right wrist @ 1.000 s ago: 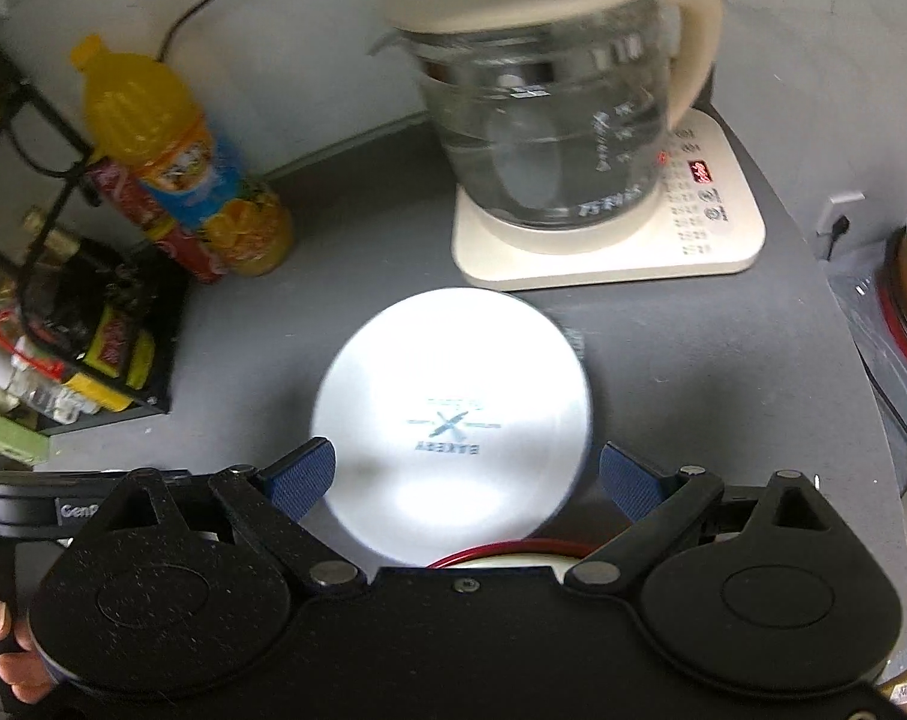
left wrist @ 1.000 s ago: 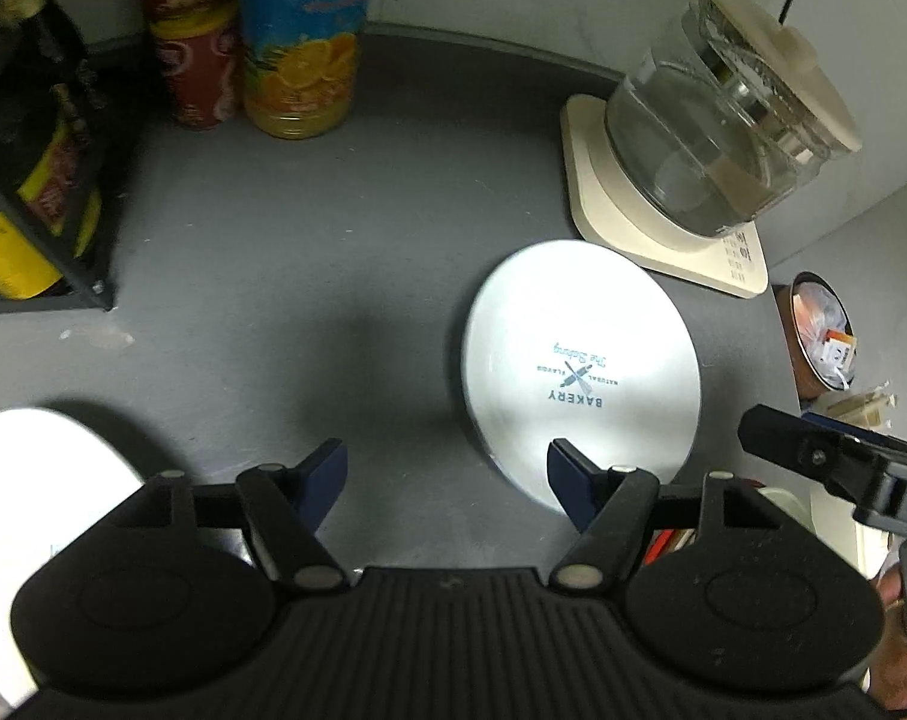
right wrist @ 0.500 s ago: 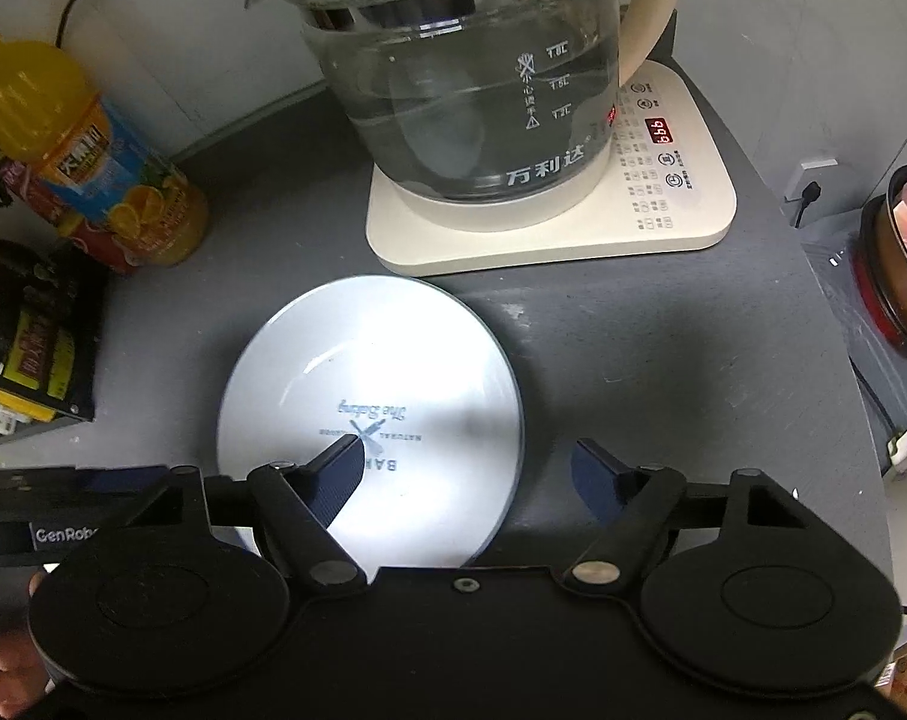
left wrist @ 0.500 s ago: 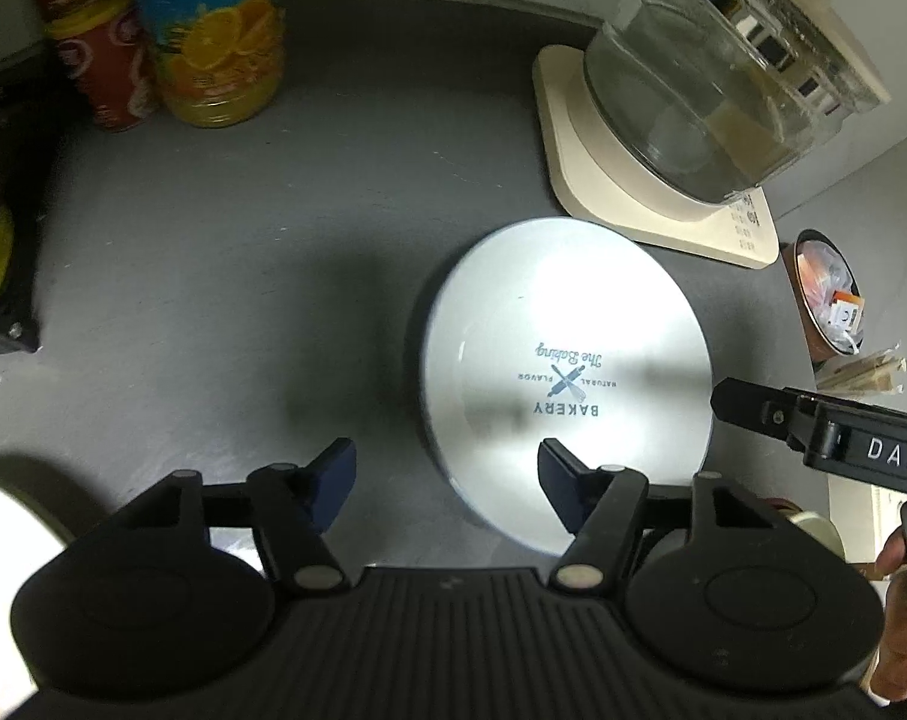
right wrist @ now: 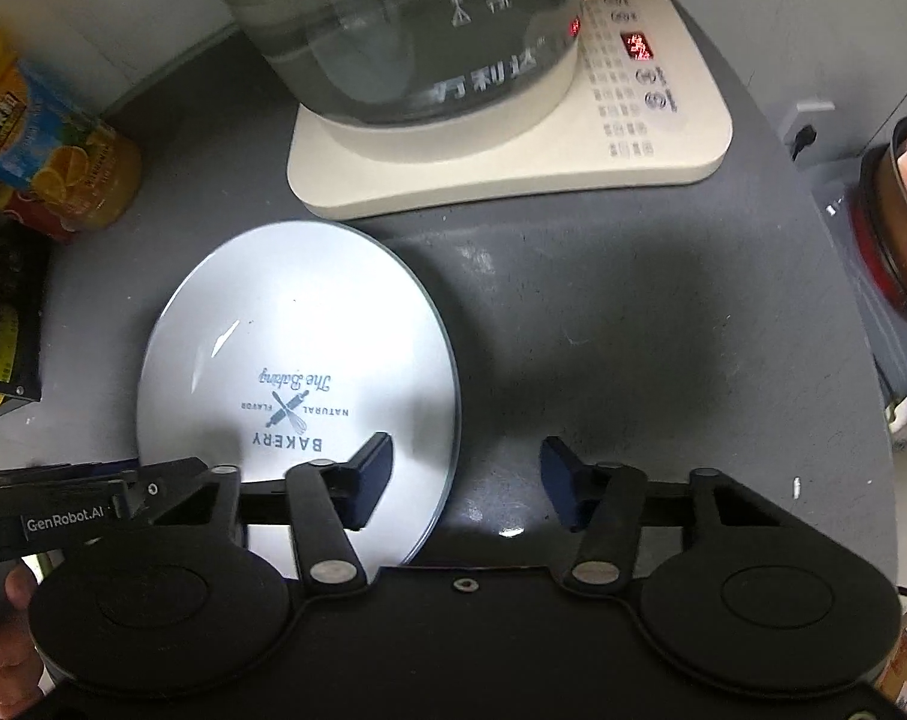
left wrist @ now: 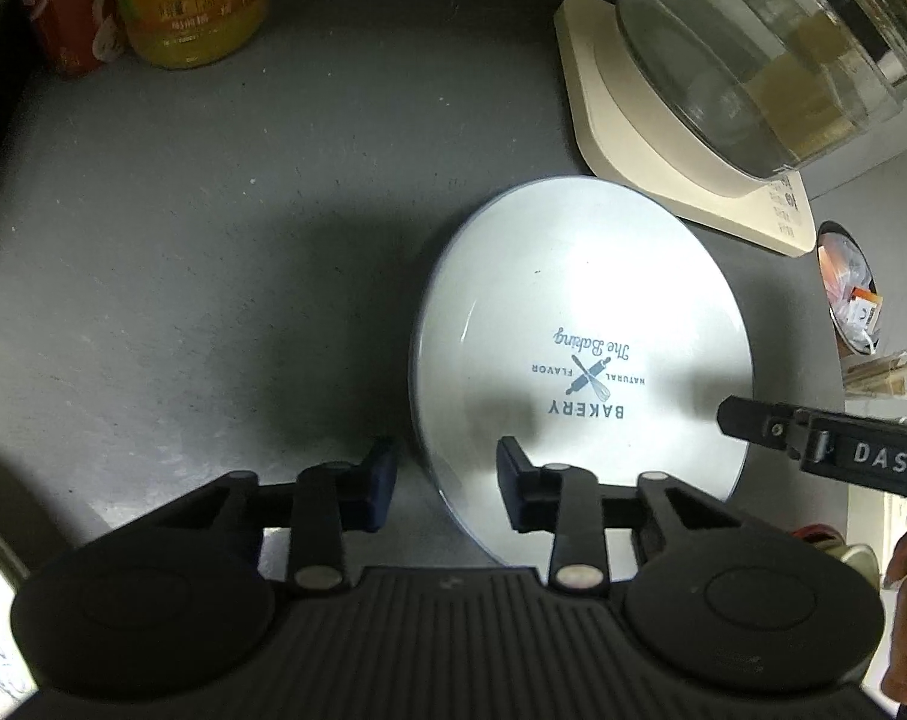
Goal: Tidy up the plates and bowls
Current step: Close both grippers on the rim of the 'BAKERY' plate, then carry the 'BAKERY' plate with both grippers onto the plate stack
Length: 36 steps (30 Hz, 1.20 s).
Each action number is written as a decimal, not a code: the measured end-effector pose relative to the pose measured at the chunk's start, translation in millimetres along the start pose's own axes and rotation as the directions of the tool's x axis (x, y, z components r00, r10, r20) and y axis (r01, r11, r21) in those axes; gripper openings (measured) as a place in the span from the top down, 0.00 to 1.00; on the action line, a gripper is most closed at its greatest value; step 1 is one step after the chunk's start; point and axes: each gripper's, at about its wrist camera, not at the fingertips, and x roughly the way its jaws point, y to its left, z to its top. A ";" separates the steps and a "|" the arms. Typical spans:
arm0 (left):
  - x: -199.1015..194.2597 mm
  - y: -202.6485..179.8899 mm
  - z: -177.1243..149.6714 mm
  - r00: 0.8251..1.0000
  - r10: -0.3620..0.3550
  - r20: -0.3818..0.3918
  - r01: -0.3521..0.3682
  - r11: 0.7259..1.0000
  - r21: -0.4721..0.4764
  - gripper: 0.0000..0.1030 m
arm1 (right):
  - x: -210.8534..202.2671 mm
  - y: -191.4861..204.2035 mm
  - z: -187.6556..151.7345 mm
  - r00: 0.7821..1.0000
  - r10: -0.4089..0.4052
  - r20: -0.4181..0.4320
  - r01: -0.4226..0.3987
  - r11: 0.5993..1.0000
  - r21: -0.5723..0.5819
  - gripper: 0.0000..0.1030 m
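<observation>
A white plate (left wrist: 579, 300) with a blue "BAKERY" print lies flat on the dark grey counter (left wrist: 213, 240). My left gripper (left wrist: 444, 480) is open and straddles the plate's near left rim, one finger over the plate, one over the counter. My right gripper (right wrist: 465, 474) is open and straddles the same plate's (right wrist: 291, 336) near right rim. Neither holds anything. The right gripper's body shows at the right of the left wrist view (left wrist: 825, 444).
A glass kettle (right wrist: 405, 24) on a cream base (right wrist: 513, 162) stands just behind the plate. An orange juice bottle (left wrist: 189, 0) and a red can (left wrist: 63, 12) stand at the back left. A dark rack (right wrist: 3, 312) sits at the left. The counter's right edge (right wrist: 861, 312) drops off.
Both grippers have moved forward and down toward the plate, now straddling its near rim from either side. The left jaws have narrowed a little. The plate has not moved.
</observation>
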 end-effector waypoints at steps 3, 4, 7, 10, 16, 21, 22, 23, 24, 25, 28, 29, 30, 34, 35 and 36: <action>2.8 2.8 1.1 1.000 -0.006 0.003 0.006 1.000 -0.026 0.76 | 6.1 -3.1 3.6 1.000 0.009 -0.012 -0.009 0.999 0.031 0.60; 3.5 4.4 1.7 1.000 -0.008 0.005 0.008 0.999 -0.032 0.77 | 8.6 -3.5 4.6 1.000 0.012 -0.018 -0.011 0.999 0.034 0.62; 2.9 6.1 2.7 1.000 -0.019 0.017 0.019 0.999 -0.043 0.80 | 13.4 -1.5 6.2 0.999 0.028 -0.032 -0.027 0.999 0.028 0.67; 1.8 9.8 3.3 0.999 -0.034 0.031 0.036 0.997 -0.065 0.83 | 17.6 -1.4 7.6 0.998 0.048 -0.041 -0.046 0.998 0.040 0.72; 0.7 17.6 5.4 0.997 -0.053 0.056 0.059 0.992 -0.114 0.85 | 17.7 1.9 4.2 0.997 0.065 -0.032 -0.064 0.997 0.033 0.81; -2.4 27.5 1.9 0.996 -0.073 0.058 0.081 0.985 -0.155 0.86 | 3.3 6.5 1.0 0.993 0.117 0.018 -0.117 0.993 0.010 0.87; -4.7 31.9 0.2 0.995 -0.080 0.059 0.089 0.982 -0.166 0.86 | 0.2 7.9 -0.3 0.992 0.125 0.026 -0.125 0.992 0.002 0.88; -7.1 35.9 -0.5 0.994 -0.086 0.063 0.096 0.979 -0.178 0.86 | -3.5 9.0 -1.6 0.991 0.130 0.033 -0.130 0.991 -0.008 0.88; -9.9 39.1 -1.0 0.994 -0.090 0.069 0.101 0.978 -0.184 0.86 | -5.9 12.0 -2.7 0.990 0.138 0.039 -0.137 0.990 -0.016 0.89; -12.7 42.1 -1.9 0.993 -0.091 0.076 0.104 0.976 -0.189 0.86 | -9.3 15.3 -3.4 0.988 0.148 0.047 -0.147 0.989 -0.024 0.89; -20.0 52.9 -4.0 0.992 -0.089 0.087 0.106 0.969 -0.224 0.86 | -14.8 22.0 -3.6 0.983 0.173 0.066 -0.171 0.984 -0.043 0.89; -22.9 55.9 -5.2 0.992 -0.087 0.093 0.106 0.967 -0.233 0.86 | -16.1 24.2 -3.7 0.981 0.181 0.069 -0.178 0.983 -0.045 0.89; -26.0 59.2 -6.7 0.991 -0.087 0.100 0.109 0.964 -0.241 0.86 | -18.6 26.5 -4.6 0.980 0.189 0.070 -0.186 0.981 -0.049 0.89; -38.9 74.3 -13.3 0.986 -0.108 0.128 0.141 0.949 -0.282 0.86 | -17.9 39.1 -8.4 0.975 0.211 0.063 -0.207 0.976 -0.060 0.89; -43.0 78.9 -15.7 0.984 -0.114 0.135 0.149 0.945 -0.293 0.86 | -17.4 43.2 -8.8 0.974 0.218 0.060 -0.215 0.975 -0.064 0.89; -47.1 82.9 -18.3 0.983 -0.113 0.144 0.153 0.941 -0.303 0.86 | -18.2 47.7 -10.2 0.972 0.225 0.061 -0.220 0.973 -0.075 0.89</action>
